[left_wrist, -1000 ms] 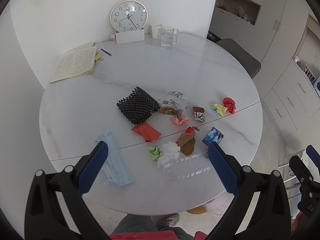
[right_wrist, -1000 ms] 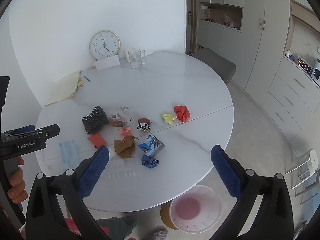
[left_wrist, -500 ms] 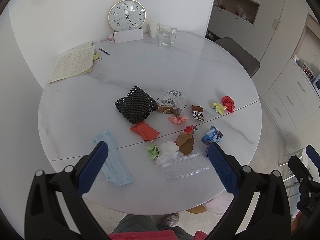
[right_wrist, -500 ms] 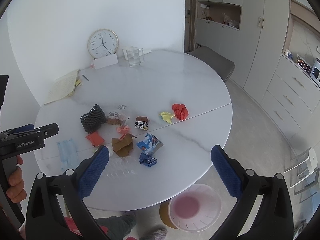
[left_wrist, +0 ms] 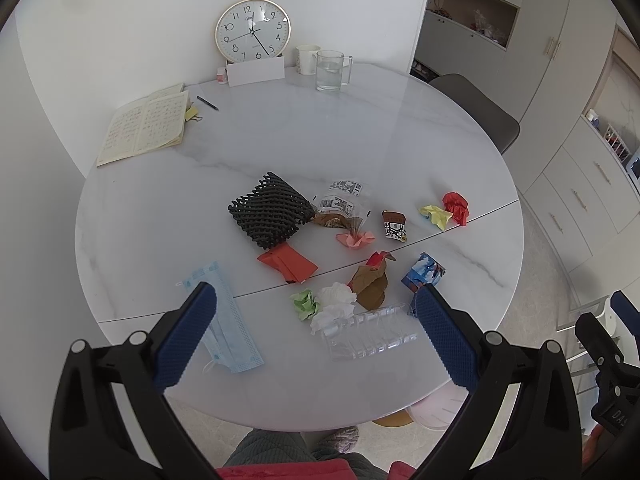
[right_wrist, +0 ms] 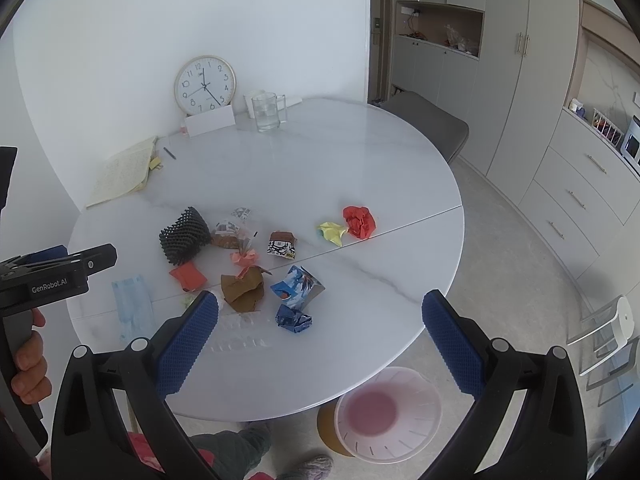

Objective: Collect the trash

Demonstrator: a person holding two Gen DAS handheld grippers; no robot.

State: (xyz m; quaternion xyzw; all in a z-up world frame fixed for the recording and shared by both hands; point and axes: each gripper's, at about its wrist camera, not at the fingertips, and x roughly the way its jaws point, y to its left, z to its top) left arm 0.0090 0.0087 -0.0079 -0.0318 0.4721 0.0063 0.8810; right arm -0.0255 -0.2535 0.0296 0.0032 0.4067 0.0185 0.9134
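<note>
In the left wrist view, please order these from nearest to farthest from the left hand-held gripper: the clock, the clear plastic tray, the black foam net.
From the left hand-held gripper:
1. Clear plastic tray, between the fingers, near table edge.
2. Black foam net, mid-table, slightly left.
3. Clock, against the far wall.

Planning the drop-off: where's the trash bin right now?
Right wrist view: the pink-lined bin sits on the floor under the table's near edge, between the open right gripper's fingers.

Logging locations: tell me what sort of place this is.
Probably a home dining area: a round marble table strewn with wrappers, a wall of built-in cabinets, and a wall clock beside a water mug.
</note>
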